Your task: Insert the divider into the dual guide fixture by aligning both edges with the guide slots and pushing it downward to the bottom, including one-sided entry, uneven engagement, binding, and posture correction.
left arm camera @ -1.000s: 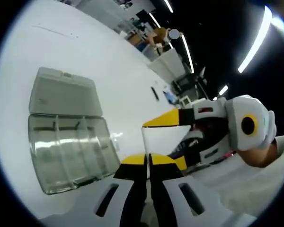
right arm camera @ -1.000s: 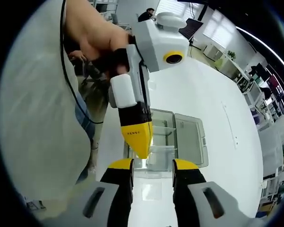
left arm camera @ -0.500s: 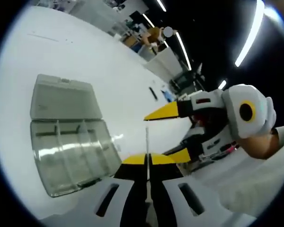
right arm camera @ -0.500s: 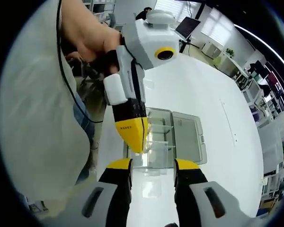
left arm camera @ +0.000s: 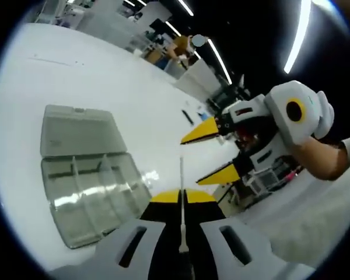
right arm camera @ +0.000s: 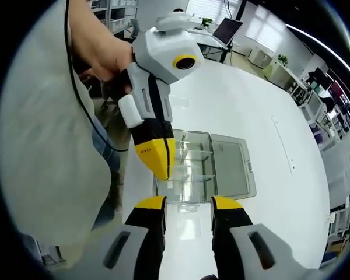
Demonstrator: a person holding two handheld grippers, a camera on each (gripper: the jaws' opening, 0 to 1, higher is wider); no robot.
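A thin clear divider (left arm camera: 181,192) stands edge-on between my left gripper's (left arm camera: 182,196) jaws, which are shut on it. In the right gripper view the left gripper (right arm camera: 163,168) comes down from the upper left with the clear divider (right arm camera: 183,182) at its yellow tip, above the near end of the clear fixture box (right arm camera: 197,166). That box (left arm camera: 93,189) lies on the white table with its lid (left arm camera: 79,131) folded back. My right gripper (right arm camera: 188,204) is open with nothing between its fingers. It also hangs open (left arm camera: 191,162) just right of the divider.
The white table (right arm camera: 262,116) stretches wide around the box. A person's hand (right arm camera: 102,55) and pale clothes (right arm camera: 46,175) fill the left of the right gripper view. Desks, a laptop (right arm camera: 226,30) and shelves stand far behind.
The two grippers have drawn a little apart, and the left one now sits higher above the box. The divider stays in the left gripper. The right jaws remain apart.
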